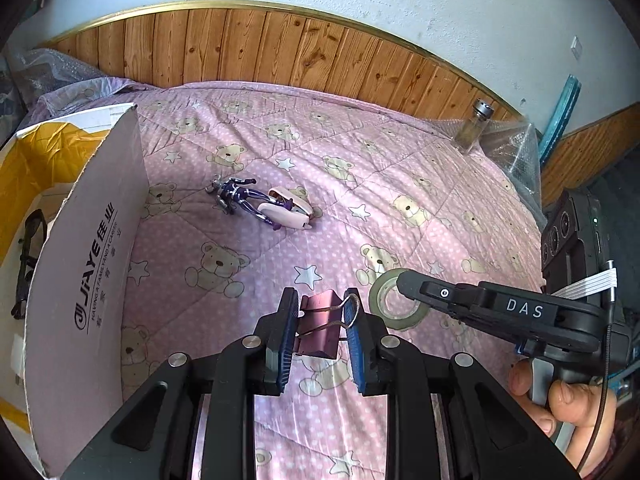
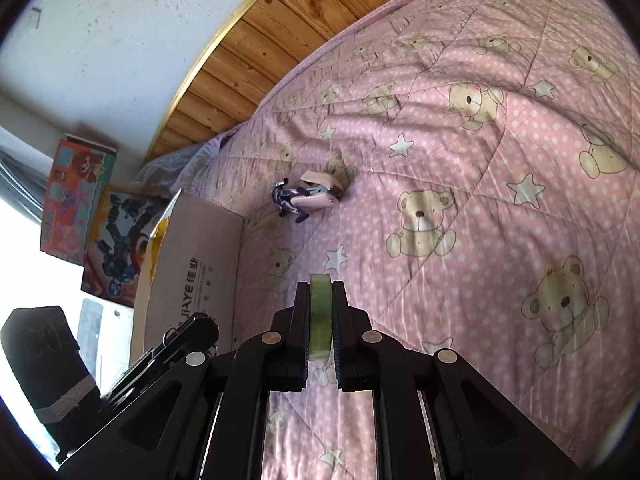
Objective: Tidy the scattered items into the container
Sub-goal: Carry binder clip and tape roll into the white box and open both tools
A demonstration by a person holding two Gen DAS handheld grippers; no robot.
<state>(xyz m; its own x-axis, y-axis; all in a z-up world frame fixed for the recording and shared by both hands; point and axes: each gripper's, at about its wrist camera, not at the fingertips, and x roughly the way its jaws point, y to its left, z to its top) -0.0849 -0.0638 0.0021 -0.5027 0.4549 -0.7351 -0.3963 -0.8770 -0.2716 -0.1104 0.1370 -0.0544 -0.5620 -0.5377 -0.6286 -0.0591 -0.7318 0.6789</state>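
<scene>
My left gripper [image 1: 322, 334] pinched a pink binder clip [image 1: 319, 330] above the quilt [image 1: 400, 200]; my right gripper [image 2: 321, 334] squeezed a tape roll [image 2: 320, 316] on its flat sides. The cardboard box [image 1: 88, 280] stood at my left, the purple figure [image 1: 240, 198] and pink case [image 1: 286, 210] well apart. I judged the clip could twist out, because one pad pressed only its wire handle. The box read "JiAYE", the right gripper "DAS".

Box [image 1: 80, 264] left on quilt [image 1: 360, 184], figure [image 1: 240, 196] mid, tape [image 1: 394, 300] right, jar [image 1: 474, 128] far corner.
</scene>
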